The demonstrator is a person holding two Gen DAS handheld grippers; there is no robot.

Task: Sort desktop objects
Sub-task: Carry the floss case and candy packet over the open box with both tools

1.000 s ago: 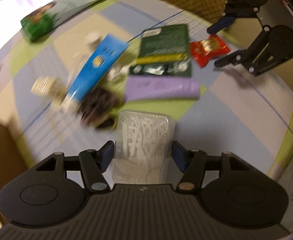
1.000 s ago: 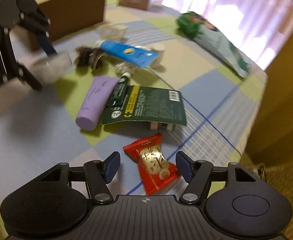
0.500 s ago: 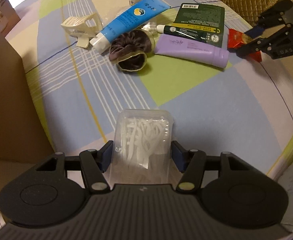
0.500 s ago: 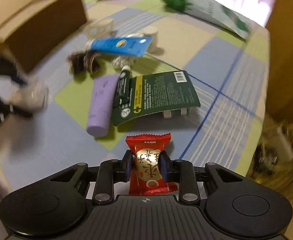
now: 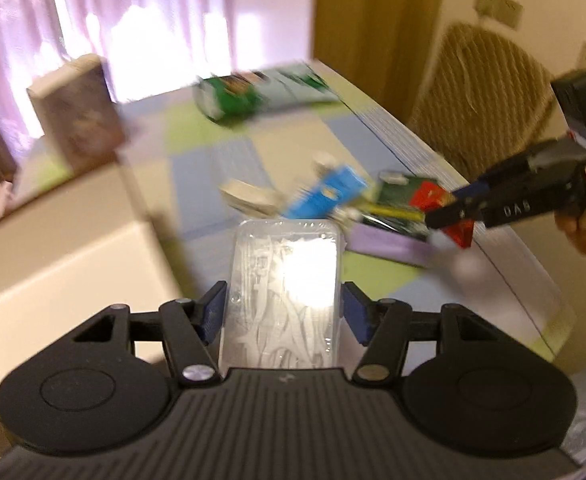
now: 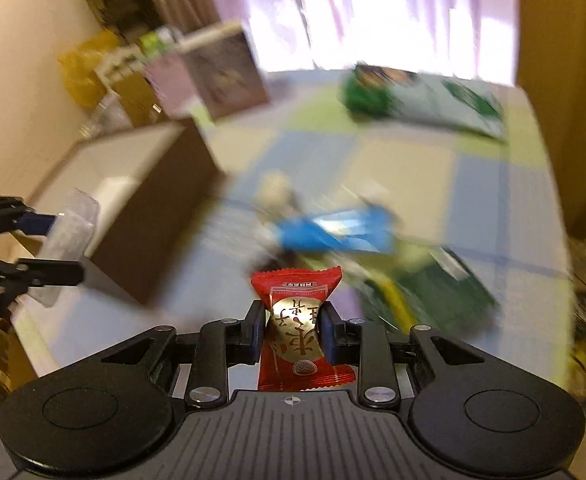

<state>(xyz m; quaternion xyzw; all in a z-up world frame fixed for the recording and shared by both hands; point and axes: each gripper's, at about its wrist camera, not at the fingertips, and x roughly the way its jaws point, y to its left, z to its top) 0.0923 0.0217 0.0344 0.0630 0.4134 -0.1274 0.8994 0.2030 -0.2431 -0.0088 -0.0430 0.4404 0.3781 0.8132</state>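
My left gripper is shut on a clear plastic box of white floss picks and holds it in the air near the edge of an open cardboard box. It also shows in the right wrist view at far left. My right gripper is shut on a red candy packet, lifted above the table; it shows in the left wrist view too. On the checked tablecloth lie a blue tube, a purple tube and a dark green packet, all blurred.
A green and white bag lies at the far side of the table. A boxed item stands upright behind the cardboard box. A wicker chair stands past the table's right edge.
Both grippers have risen and tilted up, so the curtains and far table now show. The left one has carried the floss box toward the cardboard box. The right one has lifted the candy packet.
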